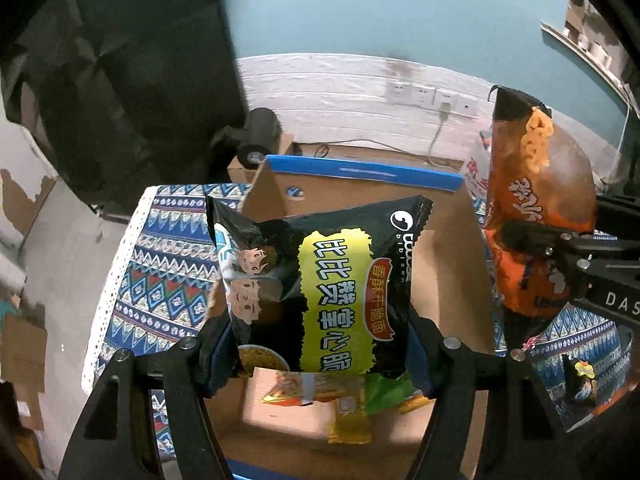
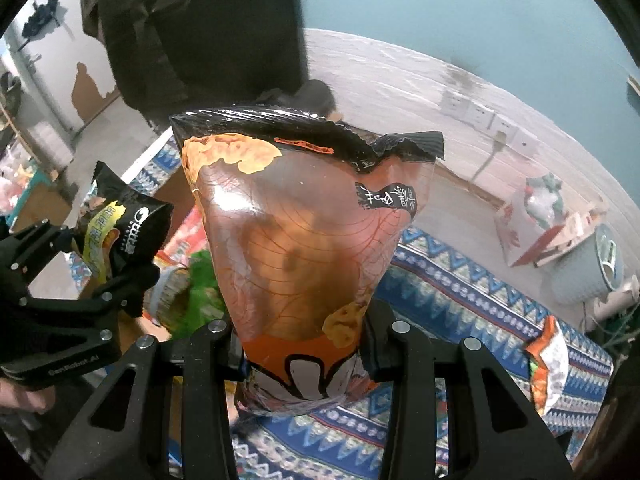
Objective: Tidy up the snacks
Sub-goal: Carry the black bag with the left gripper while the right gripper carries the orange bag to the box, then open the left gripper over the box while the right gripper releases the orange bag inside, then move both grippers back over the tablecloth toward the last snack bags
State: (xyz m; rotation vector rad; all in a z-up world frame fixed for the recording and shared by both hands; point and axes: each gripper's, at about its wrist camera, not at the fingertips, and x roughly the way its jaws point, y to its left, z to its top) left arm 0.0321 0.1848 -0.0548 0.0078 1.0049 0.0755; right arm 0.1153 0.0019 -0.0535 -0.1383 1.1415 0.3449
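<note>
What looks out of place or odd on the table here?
One snack packet lies alone at the edge of the patterned cloth, far from the cardboard box where other snacks are gathered. Nothing looks spilled or torn.

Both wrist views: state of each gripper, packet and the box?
left gripper: jaws shut on black noodle packet, held above the box
right gripper: jaws shut on orange snack bag, sealed
cardboard box: flaps open, packets inside
</note>
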